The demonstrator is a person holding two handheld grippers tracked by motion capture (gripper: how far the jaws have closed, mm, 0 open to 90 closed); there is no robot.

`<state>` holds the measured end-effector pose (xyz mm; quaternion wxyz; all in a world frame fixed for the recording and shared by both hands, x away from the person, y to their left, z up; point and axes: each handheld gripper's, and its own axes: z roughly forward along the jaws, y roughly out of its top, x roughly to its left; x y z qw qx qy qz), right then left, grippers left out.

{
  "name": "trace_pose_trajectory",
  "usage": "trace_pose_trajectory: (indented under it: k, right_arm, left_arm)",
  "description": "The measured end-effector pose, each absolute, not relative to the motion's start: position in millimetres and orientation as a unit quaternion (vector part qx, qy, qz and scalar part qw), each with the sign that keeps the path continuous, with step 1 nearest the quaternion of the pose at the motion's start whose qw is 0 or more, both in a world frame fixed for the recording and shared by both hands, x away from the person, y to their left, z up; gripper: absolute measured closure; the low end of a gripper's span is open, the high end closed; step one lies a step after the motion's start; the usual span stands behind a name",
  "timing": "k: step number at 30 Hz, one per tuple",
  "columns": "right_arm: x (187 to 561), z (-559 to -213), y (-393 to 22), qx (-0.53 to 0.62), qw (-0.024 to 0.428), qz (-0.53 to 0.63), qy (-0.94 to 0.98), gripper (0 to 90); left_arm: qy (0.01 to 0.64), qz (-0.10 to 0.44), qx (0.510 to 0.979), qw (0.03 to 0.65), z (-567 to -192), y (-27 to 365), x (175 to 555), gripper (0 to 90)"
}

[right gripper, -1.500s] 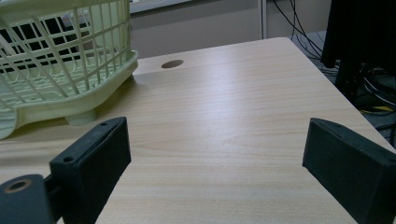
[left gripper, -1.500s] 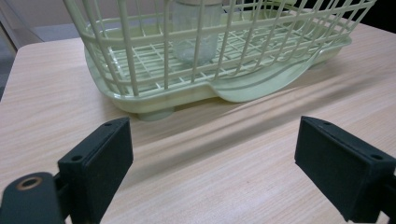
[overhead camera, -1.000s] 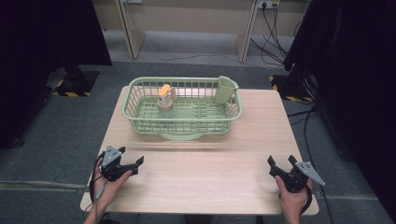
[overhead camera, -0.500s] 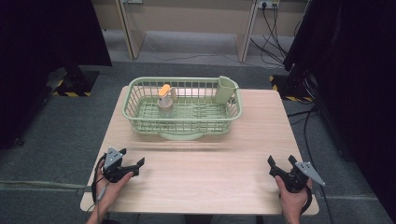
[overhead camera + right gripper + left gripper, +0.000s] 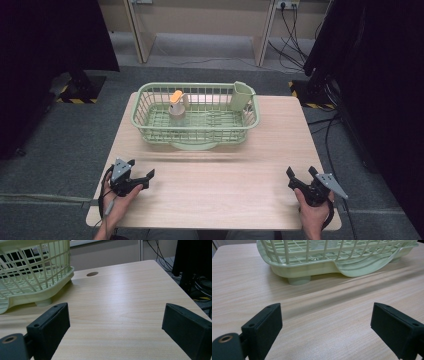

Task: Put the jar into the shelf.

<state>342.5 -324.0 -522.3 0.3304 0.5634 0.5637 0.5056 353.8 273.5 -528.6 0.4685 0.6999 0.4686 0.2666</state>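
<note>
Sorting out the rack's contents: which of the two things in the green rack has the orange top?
The small bottle standing left of centre in the rack; the green cup holder at the right corner is plain green.

Grey carpet (image 5: 60,145) lay under the light wooden table (image 5: 220,185); black curtains (image 5: 45,35) hung at both sides, cables (image 5: 295,30) trailed behind.

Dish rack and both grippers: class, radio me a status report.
Left gripper open, empty. Right gripper open, empty. Green dish rack apart from both, holding orange-capped bottle upright. Bare tabletop between.
</note>
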Motion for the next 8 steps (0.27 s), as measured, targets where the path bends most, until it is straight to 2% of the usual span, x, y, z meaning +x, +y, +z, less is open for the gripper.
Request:
trace_pose_trajectory:
  k: [8]
  right_arm:
    - [342.5,-522.3,-324.1,0.564,0.330,0.505,0.563,7.8]
  left_arm:
    - [0.467,0.259,0.699,0.476,-525.1,273.6,352.1,6.7]
